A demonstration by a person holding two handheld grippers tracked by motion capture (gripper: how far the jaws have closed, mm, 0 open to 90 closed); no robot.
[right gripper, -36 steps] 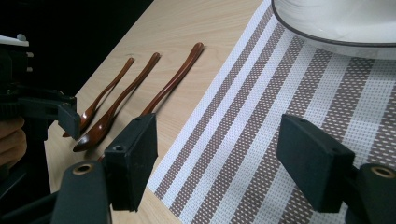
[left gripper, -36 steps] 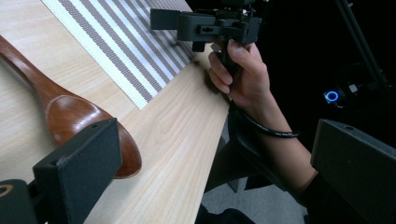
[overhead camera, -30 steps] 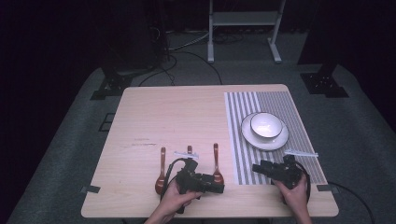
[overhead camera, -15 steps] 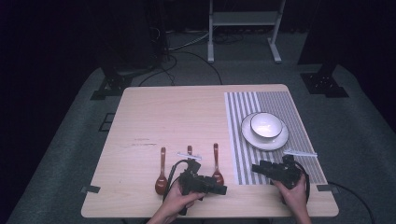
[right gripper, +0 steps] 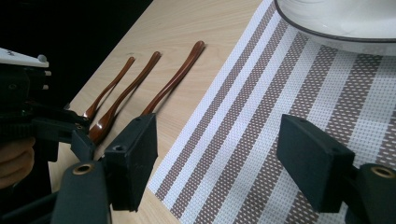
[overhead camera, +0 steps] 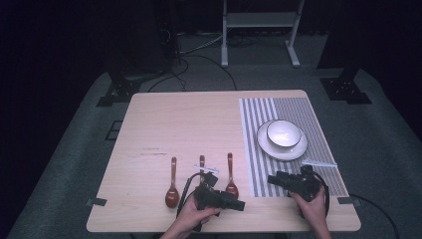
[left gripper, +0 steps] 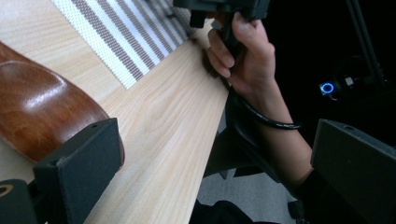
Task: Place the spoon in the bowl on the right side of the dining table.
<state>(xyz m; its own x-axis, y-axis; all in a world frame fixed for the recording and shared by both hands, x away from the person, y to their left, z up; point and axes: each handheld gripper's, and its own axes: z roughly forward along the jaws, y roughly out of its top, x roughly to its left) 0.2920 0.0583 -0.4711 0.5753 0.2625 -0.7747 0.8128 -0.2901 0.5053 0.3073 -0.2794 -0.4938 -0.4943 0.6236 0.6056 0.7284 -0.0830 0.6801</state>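
- Since a second ago the left tool [overhead camera: 239, 204] has crept a little toward the worktop's [overhead camera: 174, 119] near edge and toward the mat. Its tip is now level with the rounded end of the right spoon [overhead camera: 230, 175].
- In the left gripper view, the left tool's jaws stand wide apart and clamp nothing. The brown spoon end lies against the inner side of one jaw.
- I read this as lining up to grasp that spoon; no spoon has been lifted yet.
- The right tool [overhead camera: 271, 180] has barely shifted. It hovers over the near part of the striped mat [overhead camera: 259, 124], jaws apart and empty, pointing toward the spoons.
- Spoons: three, side by side near the near edge with handles pointing to the far edge. They are the left spoon [overhead camera: 172, 189], the middle spoon [overhead camera: 202, 163], partly under the left tool, and the right spoon.
- Bowls: one white bowl [overhead camera: 283, 133].
- Plates: one plate [overhead camera: 281, 151], under the bowl, on the mat.
- Mats: one, along the right edge.
- Tools: two.
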